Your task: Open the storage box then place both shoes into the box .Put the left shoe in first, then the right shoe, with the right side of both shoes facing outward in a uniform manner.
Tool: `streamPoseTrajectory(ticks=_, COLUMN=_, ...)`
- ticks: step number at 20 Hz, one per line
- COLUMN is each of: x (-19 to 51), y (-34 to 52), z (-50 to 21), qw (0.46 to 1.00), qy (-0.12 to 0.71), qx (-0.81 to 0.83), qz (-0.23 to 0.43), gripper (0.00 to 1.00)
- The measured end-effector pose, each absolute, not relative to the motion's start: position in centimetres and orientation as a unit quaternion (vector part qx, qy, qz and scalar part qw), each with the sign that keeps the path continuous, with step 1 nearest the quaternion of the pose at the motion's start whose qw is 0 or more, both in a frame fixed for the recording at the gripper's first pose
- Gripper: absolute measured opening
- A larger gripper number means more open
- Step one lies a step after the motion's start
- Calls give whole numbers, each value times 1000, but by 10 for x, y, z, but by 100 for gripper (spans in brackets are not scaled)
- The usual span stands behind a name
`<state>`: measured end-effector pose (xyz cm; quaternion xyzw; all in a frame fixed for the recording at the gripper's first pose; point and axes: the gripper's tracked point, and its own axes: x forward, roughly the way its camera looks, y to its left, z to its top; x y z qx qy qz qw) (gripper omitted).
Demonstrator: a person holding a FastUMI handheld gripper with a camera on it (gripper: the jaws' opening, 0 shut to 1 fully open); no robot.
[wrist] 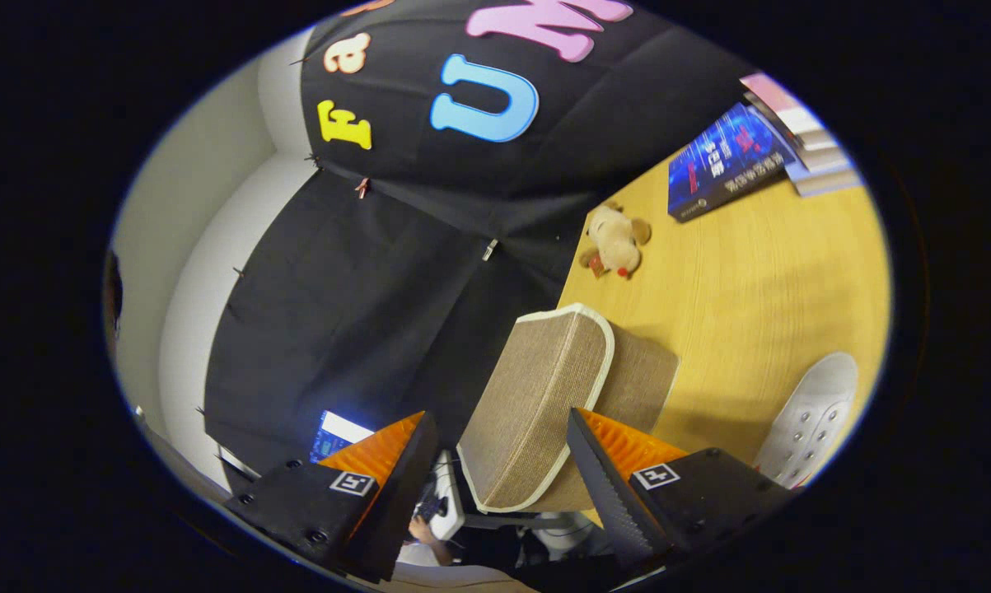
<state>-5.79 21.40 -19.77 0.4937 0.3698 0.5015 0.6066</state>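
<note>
The storage box is beige woven fabric and stands on the wooden table. Its lid, trimmed in white, lies against the box's top, and I cannot tell whether it is lifted off. My gripper is open, with the lid's near end between its fingers. The right finger is close against the lid's edge, while a small gap separates the left finger from the lid. A white shoe with eyelets lies on the table beyond the right finger, beside the box. My view is rolled sideways.
A small plush dog lies on the table past the box. Further back are a blue book and a stack of books. A lit screen glows behind the left finger, and a person's hand is below.
</note>
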Motion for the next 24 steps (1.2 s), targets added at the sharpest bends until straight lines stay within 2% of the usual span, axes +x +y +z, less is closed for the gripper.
streamPoseTrajectory(ticks=8, x=-75, y=260, z=-243, qw=476, qy=461, qx=544, qz=515, gripper=97)
streamPoseTrajectory(ticks=13, x=-86, y=275, z=-249, qw=415, qy=477, qx=571, qz=524, gripper=97)
streamPoseTrajectory(ticks=24, x=-91, y=287, z=-235, qw=360, qy=463, qx=611, qz=531, gripper=95)
